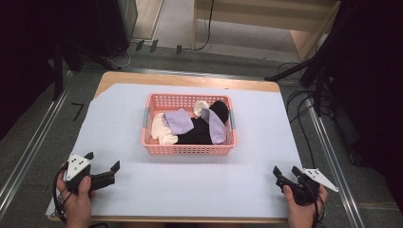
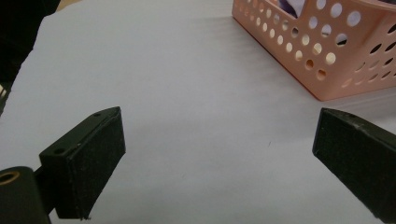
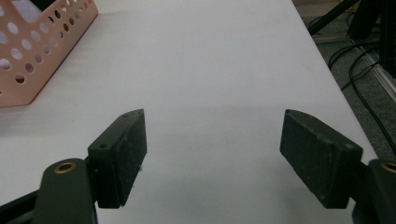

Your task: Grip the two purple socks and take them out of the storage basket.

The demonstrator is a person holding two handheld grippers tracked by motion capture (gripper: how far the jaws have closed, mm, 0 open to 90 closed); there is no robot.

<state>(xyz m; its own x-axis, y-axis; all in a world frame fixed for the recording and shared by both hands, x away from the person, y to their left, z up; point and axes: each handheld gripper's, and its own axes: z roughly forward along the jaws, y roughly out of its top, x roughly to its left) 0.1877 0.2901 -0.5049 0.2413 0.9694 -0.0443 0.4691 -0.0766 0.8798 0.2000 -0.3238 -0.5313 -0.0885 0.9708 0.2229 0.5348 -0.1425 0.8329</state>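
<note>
High view: a table covered with a pale sheet (image 1: 142, 190) carries a pink perforated basket (image 1: 188, 149) at its middle, a little toward the far edge. Inside lie jumbled socks: a lilac sock (image 1: 178, 120) left of centre, a second lilac sock (image 1: 216, 127) to the right, black socks (image 1: 199, 133) between and behind them, and cream socks (image 1: 161, 132) against the left wall. The left gripper (image 1: 102, 168) rests near the front left corner of the table, the right gripper (image 1: 286, 174) near the front right corner. Both are held by a hand, both stand released with nothing between the jaws, and both are well apart from the basket.

The step in hand looks like a first reach into the basket. To do it well, I would send one gripper over the near rim from above, aim at a sock lying on top, such as the left lilac one, and pinch a raised fold rather than the whole heap.

Left gripper view: the two black jaws stand wide over bare sheet; the basket's near corner (image 2: 327, 51) sits ahead to the right, its round wall holes clear.

Right gripper view: jaws equally wide and empty, the basket's corner (image 3: 32, 56) ahead to the left, floor cables (image 3: 359, 70) beyond the table's right edge.

The high view gives the sock layout; the gripper views give the bare gap between the jaws.
</note>
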